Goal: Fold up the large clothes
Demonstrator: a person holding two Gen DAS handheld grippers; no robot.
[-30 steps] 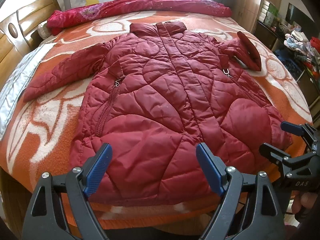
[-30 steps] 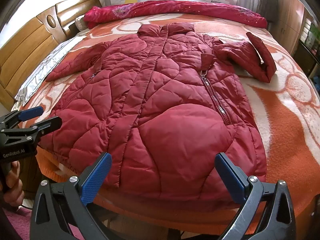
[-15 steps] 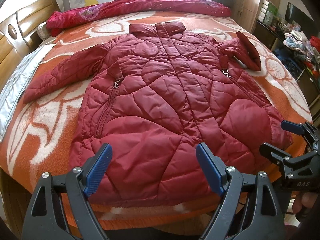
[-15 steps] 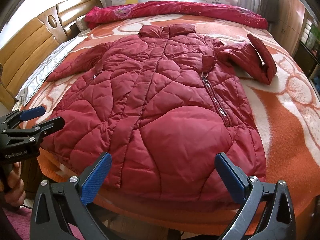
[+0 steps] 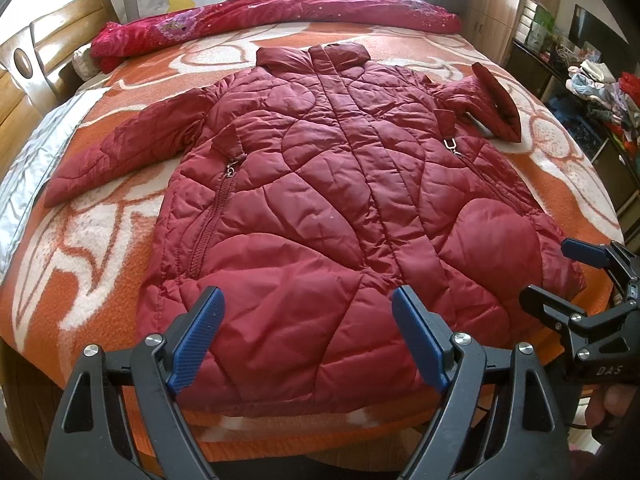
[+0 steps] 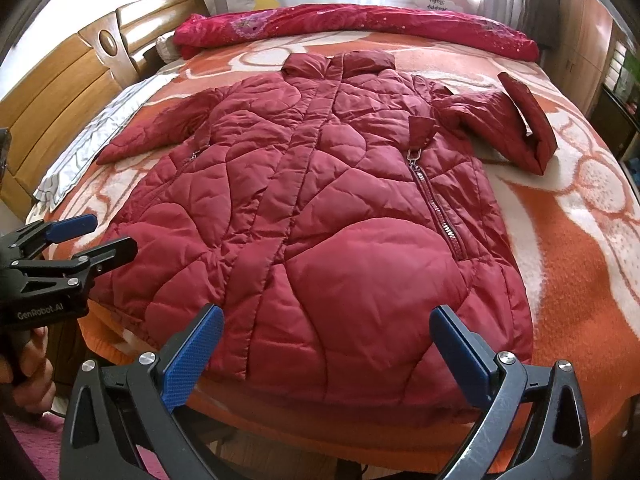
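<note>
Quilted dark-red padded coat point(image 5: 320, 208) lay flat, front up, on the orange-and-white blanket point(image 5: 92, 240), its hem just beyond the blue pads of the left gripper point(image 5: 308, 336) and right gripper point(image 6: 326, 354), both spread wide and empty. Slick puffy fabric could slip from a shallow pinch at that hem, and the coat's sleeve point(image 6: 508, 128) already doubled near its collar might bunch a fold.

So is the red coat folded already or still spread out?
Mostly spread: the coat lies flat on the bed, one sleeve out straight; only the other sleeve is bent.
</note>
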